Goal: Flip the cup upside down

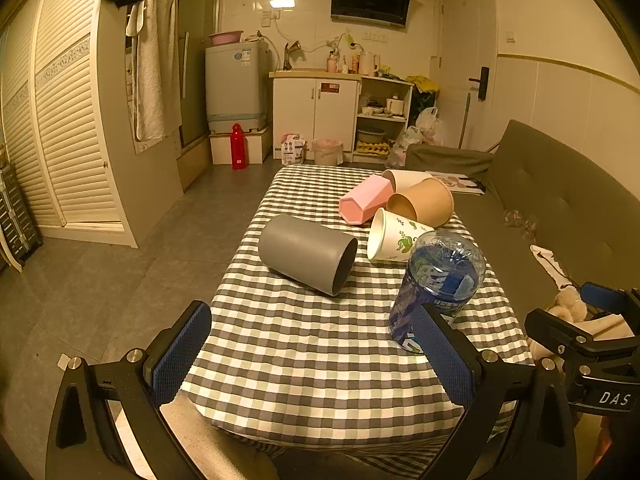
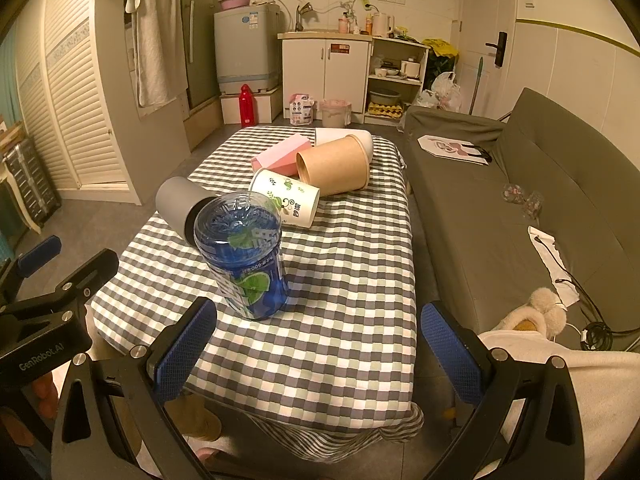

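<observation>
A clear blue plastic cup [image 1: 436, 284] stands upside down near the front of the checked table [image 1: 320, 344]; it also shows in the right wrist view [image 2: 246, 256]. A grey cup [image 1: 306, 260] lies on its side to its left, and in the right wrist view [image 2: 180, 208] it lies behind the blue cup. A white printed paper cup [image 1: 394, 236], a brown paper cup [image 1: 422, 202], a pink cup [image 1: 364, 199] and a white cup [image 1: 404, 178] lie on their sides further back. My left gripper [image 1: 316, 354] is open and empty above the table's front edge. My right gripper [image 2: 318, 350] is open and empty, right of the blue cup.
A grey sofa [image 2: 520, 200] runs along the table's right side, with a paper bag [image 2: 456, 146] and a cable [image 2: 560, 264] on it. A plush slipper [image 2: 536, 316] is at front right. Floor lies to the left, with kitchen cabinets [image 2: 324, 76] behind.
</observation>
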Available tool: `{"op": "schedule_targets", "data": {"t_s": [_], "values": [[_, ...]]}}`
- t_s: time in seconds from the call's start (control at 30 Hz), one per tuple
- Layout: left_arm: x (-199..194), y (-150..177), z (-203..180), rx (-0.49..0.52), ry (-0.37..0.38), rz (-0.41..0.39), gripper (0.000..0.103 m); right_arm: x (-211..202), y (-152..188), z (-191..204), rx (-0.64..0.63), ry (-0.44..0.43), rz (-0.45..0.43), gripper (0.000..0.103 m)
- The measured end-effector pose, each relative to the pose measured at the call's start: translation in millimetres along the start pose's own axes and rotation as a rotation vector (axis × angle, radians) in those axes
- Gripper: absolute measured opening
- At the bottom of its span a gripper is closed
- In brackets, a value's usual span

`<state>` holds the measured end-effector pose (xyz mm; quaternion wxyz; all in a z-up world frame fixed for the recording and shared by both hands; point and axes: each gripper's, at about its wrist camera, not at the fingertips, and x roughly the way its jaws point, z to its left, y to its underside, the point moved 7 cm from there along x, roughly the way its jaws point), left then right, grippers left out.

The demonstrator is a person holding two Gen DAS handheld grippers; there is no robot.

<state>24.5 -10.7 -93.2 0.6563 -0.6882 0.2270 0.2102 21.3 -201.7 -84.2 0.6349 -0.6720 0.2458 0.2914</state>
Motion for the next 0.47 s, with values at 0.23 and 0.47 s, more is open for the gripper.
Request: {"op": "schedule_targets", "data": {"t_s": [0.23,0.47], "values": [[0.2,-0.3,0.7,0.000,0.000,0.000,0.103,0.2,0.3,0.5,-0.002,0.002,0.002,0.103],[-0.1,-0.4,0.7,0.001,0.003,0.001,0.103,2.0,1.2,0.7,-0.005,0.004,0.008,0.103]]}}
